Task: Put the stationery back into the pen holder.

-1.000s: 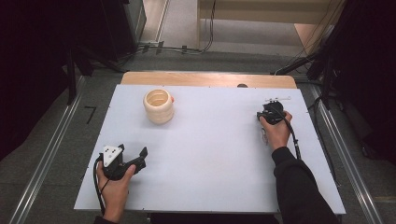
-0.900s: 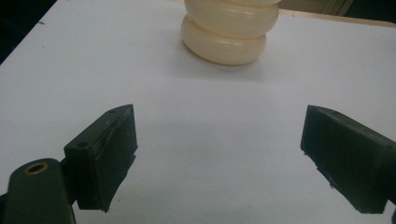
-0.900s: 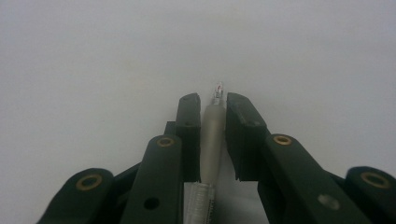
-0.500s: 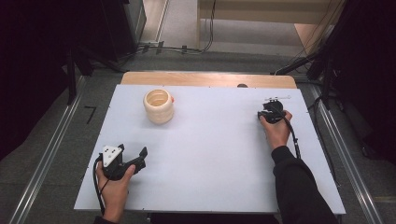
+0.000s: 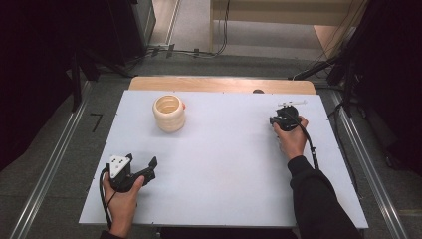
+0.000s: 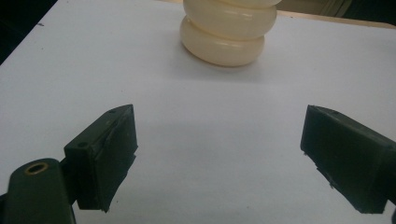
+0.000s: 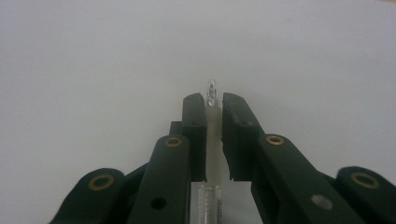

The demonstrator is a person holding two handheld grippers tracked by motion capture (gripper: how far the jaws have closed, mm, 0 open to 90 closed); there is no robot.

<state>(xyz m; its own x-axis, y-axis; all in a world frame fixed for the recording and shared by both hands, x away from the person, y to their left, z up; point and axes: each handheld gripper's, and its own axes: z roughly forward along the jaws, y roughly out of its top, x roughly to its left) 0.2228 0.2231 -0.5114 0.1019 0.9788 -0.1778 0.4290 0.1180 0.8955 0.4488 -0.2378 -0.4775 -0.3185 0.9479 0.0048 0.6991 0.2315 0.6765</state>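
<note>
Right gripper (image 7: 213,105) pinching slim clear glass pipette (image 7: 211,93) lengthwise for lifting; left gripper (image 6: 219,154) spread wide, facing cream ribbed ceramic vase (image 6: 227,28) on white table (image 5: 224,164)

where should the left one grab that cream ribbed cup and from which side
Take the cream ribbed cup across its body, in a groove between the rings, coming in level from the near side where the left gripper sits, jaws wide. It stands upright and its stacked bulges should stop slipping.

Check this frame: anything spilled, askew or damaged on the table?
Nothing stands out. The ribbed cream cup stands upright on the white table, no spill. The right gripper is shut on a clear syringe; the left gripper is open and holds nothing.
</note>
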